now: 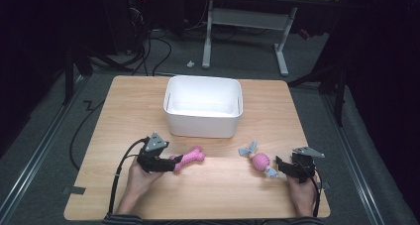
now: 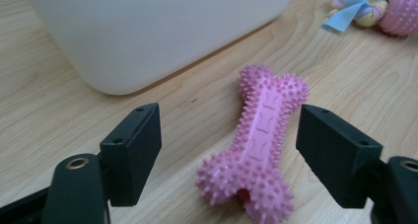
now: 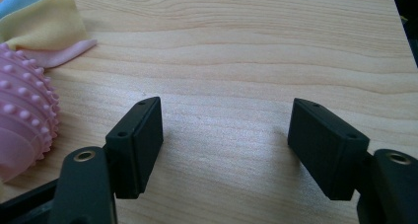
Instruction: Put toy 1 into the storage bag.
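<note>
Currently left gripper [image 2: 229, 155] is straddling the pink bone toy [image 2: 256, 150] near the desk's front edge, jaws wide, not gripping. Right gripper [image 3: 224, 145] is idling wide beside the ball toy [image 1: 261, 161]. White bin [image 1: 203, 123] is holding nothing; both toys left.

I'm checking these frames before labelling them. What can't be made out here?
- White bin: its floor is washed out by glare in the high view.
- Pink spiky bone toy: near end cut off by the bottom edge of the left gripper view.
- Pink spiky ball toy: mostly cut off by the left edge of the right gripper view.
</note>
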